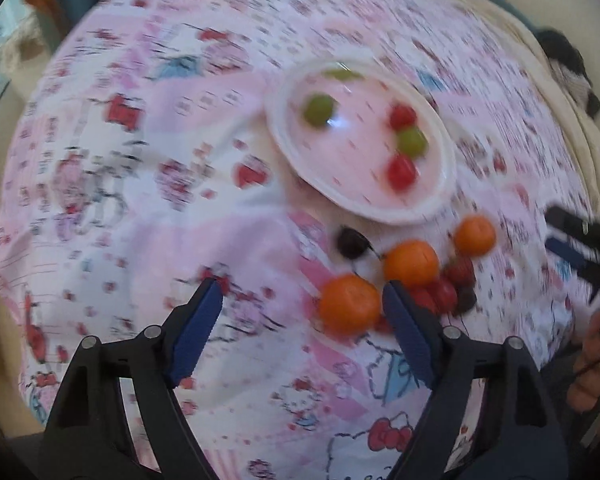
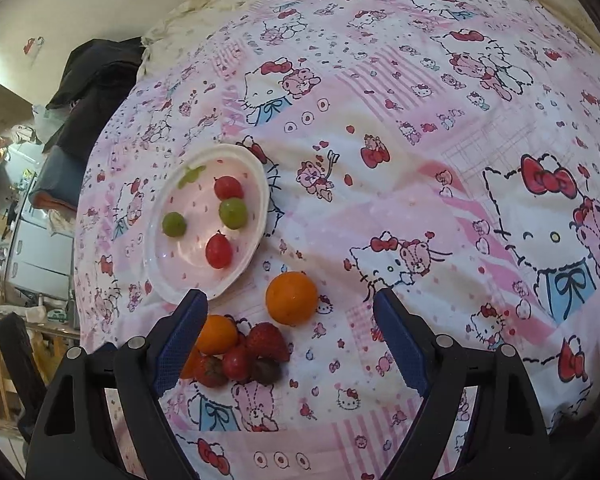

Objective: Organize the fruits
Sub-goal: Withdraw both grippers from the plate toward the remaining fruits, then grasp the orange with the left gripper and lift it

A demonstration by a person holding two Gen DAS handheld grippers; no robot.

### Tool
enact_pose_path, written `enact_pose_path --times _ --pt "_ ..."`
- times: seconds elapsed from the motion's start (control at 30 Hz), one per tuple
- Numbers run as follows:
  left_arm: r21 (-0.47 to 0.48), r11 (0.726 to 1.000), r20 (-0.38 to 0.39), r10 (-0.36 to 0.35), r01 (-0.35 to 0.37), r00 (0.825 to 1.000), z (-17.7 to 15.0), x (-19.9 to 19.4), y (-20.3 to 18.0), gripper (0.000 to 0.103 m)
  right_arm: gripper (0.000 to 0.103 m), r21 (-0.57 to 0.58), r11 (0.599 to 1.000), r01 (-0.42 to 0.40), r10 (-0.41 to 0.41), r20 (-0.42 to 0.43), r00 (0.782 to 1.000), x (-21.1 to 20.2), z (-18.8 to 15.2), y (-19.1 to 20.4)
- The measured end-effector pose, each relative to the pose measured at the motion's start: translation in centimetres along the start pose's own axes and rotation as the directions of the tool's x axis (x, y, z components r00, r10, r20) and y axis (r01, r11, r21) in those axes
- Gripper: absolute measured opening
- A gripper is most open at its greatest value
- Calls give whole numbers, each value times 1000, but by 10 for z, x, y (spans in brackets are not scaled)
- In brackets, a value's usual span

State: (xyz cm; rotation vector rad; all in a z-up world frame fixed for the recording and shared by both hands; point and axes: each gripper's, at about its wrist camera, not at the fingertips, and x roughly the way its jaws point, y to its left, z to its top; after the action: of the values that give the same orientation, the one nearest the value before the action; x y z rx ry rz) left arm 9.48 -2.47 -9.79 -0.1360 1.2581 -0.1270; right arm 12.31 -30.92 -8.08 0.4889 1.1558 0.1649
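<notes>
right wrist: both hand-held grippers [image 2: 290, 308] [image 1: 302, 296] gape empty; oranges [image 2: 291, 298] near plate rim [image 2: 260, 176].

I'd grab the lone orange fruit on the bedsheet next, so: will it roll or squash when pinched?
The lone orange fruit looks round and smooth, so a nudge would probably roll it across the soft bedsheet. It seems firmer than the strawberries nearby, so likely tolerates a moderate pinch. The right gripper stands open, wide enough.
</notes>
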Motion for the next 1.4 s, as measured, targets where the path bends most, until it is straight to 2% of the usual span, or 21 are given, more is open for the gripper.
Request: enact_pose_path --times 0.17,0.3,0.33,0.57,0.63,0.77,0.8,0.9,0.97,1.07,1.3,1.4 --pt "-59 997 -46 -42 39 998 2 19 -6 75 87 -18 1000 -3 3 -7 1000 3 2 5" --pt "-134 989 -123 -70 53 990 6 39 1 61 87 -44 999 2 -3 -10 1000 5 1 9" --pt "-154 986 -132 -91 70 987 8 41 2 61 87 -39 999 -1 1 -4 1000 4 2 9" --pt "-95 994 -160 -59 44 985 4 48 -13 60 87 -1 1000 -14 14 28 1000 -3 7 3" --pt "-107 992 -168 -89 72 982 3 49 -12 47 87 11 1000 -16 16 25 1000 -3 7 1" --pt "-105 992 -180 -95 77 979 0 47 -13 45 87 13 1000 -21 20 29 999 -5 7 2" --pt "-114 989 -182 -116 96 977 0 48 -13 38 87 8 1000 -18 17 32 999 -5 7 3" --pt "-129 985 -200 -140 116 970 2 49 -11 36 87 3 1000 -6 6 38 999 -5 7 3" --pt "-131 983 -193 -149 125 970 1 47 -11 33 87 7 1000 -2 2 40 999 -6 7 1" --pt "-88 990 -139 -118 106 983 1 33 -14 33 87 12 1000 3 -4 43 999 -8 7 -1" --pt "-103 990 -64 -108 101 992 4 4 1 32 87 4 1000 -12 12 45 999 -11 6 0" --pt "-94 993 -23 -75 73 997 6 -11 4 32 87 7 1000 -12 12 47 999 -12 6 0"
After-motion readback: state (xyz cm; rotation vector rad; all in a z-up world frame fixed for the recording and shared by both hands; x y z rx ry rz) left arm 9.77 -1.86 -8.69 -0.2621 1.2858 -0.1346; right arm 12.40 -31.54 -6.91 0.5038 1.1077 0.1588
